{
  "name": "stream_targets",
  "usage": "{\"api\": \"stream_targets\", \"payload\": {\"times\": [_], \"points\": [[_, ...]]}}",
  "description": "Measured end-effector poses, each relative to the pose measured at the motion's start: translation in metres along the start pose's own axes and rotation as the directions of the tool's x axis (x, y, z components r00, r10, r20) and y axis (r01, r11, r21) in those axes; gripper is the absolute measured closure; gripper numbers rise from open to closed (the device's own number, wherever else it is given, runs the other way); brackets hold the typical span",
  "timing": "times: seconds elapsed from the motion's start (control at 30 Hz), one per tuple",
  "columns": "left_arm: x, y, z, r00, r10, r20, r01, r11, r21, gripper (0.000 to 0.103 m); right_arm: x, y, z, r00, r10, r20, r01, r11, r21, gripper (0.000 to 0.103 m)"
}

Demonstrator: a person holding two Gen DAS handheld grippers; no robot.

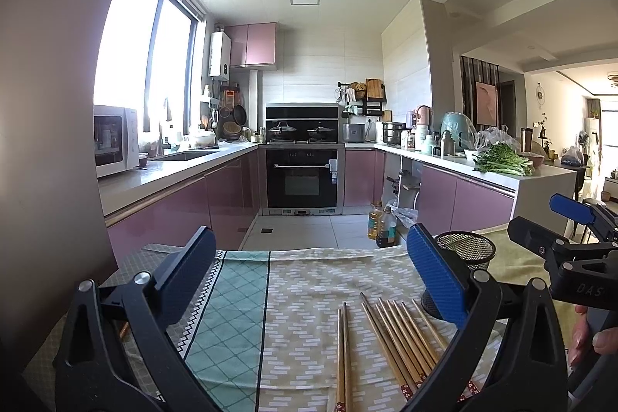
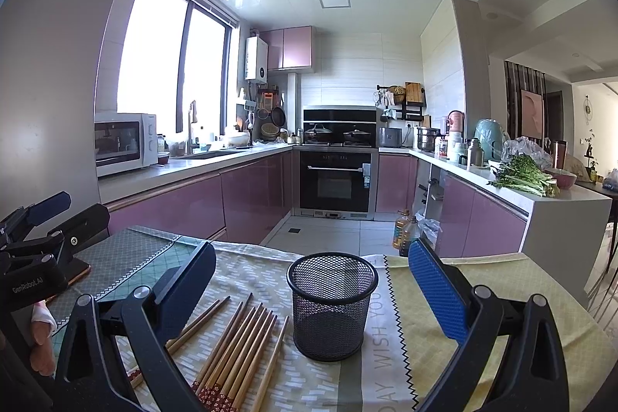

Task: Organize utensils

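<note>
Several wooden chopsticks [image 1: 398, 338] lie side by side on the patterned tablecloth [image 1: 309, 296], with a separate pair [image 1: 342, 354] just left of them. In the right wrist view the same chopsticks [image 2: 239, 346] lie left of an upright black mesh cup [image 2: 331, 304], which is empty. That mesh cup [image 1: 469, 250] shows partly behind my left gripper's right finger. My left gripper [image 1: 309, 280] hangs open above the cloth, holding nothing. My right gripper [image 2: 313, 292] is open too, its fingers standing either side of the cup, well apart from it.
The table's far edge [image 2: 309, 251] gives onto a tiled kitchen floor with oil bottles [image 2: 405, 230] standing on it. Pink cabinets, an oven [image 2: 336, 180] and cluttered counters lie beyond. A hand [image 1: 595, 334] holds the right gripper's handle.
</note>
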State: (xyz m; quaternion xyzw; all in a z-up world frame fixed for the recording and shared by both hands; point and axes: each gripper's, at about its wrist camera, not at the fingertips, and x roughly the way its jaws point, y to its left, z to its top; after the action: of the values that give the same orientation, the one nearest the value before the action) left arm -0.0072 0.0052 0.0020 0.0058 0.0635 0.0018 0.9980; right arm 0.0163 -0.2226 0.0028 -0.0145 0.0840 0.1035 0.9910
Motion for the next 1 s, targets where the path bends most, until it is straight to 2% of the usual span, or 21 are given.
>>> {"api": "stream_targets", "payload": {"times": [1.0], "points": [[0.0006, -0.0030, 0.0003, 1.000, 0.001, 0.004, -0.001, 1.000, 0.002, 0.006, -0.0016, -0.0020, 0.0025, 1.000, 0.000, 0.005, 0.000, 1.000, 0.000, 0.006]]}}
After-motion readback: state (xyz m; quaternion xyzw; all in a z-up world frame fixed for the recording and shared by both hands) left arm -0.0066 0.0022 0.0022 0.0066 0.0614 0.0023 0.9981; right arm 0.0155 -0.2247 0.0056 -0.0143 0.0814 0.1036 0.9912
